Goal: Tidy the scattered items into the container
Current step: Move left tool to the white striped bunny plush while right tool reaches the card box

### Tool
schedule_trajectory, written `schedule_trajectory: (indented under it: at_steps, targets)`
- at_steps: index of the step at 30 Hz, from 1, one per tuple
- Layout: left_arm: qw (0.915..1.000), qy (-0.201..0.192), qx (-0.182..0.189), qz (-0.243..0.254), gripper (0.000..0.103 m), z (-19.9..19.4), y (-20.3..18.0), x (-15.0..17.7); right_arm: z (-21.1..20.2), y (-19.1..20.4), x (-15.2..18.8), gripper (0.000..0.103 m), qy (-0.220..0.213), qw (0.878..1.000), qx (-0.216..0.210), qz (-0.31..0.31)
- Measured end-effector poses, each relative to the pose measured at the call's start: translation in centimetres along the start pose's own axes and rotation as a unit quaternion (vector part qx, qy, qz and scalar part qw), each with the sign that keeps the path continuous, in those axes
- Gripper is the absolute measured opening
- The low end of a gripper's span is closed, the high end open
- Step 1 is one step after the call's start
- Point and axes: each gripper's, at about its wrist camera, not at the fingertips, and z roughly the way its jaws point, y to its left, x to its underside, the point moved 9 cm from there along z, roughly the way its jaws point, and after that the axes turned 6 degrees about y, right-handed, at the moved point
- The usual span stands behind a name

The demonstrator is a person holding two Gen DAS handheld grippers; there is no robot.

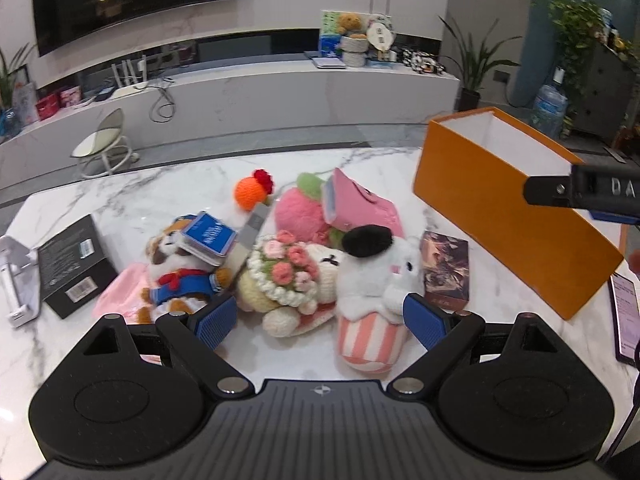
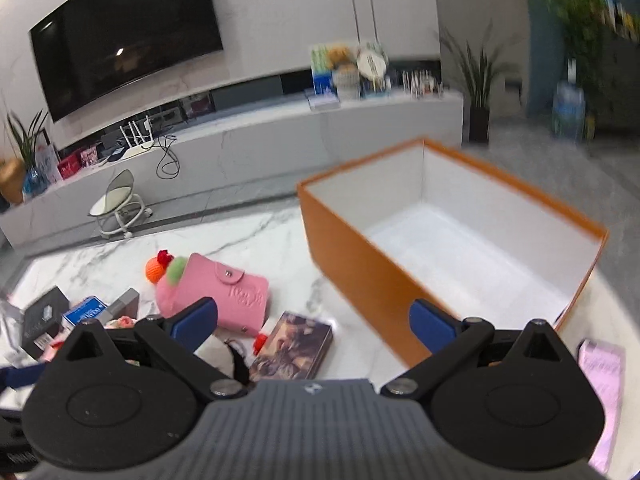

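An open orange box with a white inside stands at the right of the marble table. A pile of items lies left of it: a white bunny cupcake plush, a crocheted flower doll, a dog plush, a blue card pack, a pink wallet, a pink strawberry plush, an orange knit ball and a dark card box. My left gripper is open, just before the doll and bunny. My right gripper is open and empty above the dark card box.
A black box and a white stand lie at the table's left. A phone and pink paper lie at the right edge. Beyond the table are a low white cabinet, a stool and plants.
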Motion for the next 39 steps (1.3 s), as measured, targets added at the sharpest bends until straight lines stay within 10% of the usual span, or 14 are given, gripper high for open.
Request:
schedule_trajectory:
  at_steps: [25,30,39]
  targets:
    - [0.9934,0.048,0.104,-0.011,0.099,7.7,-2.5,1.7,8.1,2.3,3.5,0.077,0.100,0.995,-0.022,-0.015]
    - [0.9923,0.064,0.107,-0.003,0.074,8.7,-2.6,2.3,10.2,1.9,3.8,0.071,0.123,0.992,-0.010,0.000]
    - [0.9907,0.072,0.115,-0.014,0.073,9.5,-2.1,2.6,13.2,1.7,4.5,0.068,0.141,0.990,0.002,0.008]
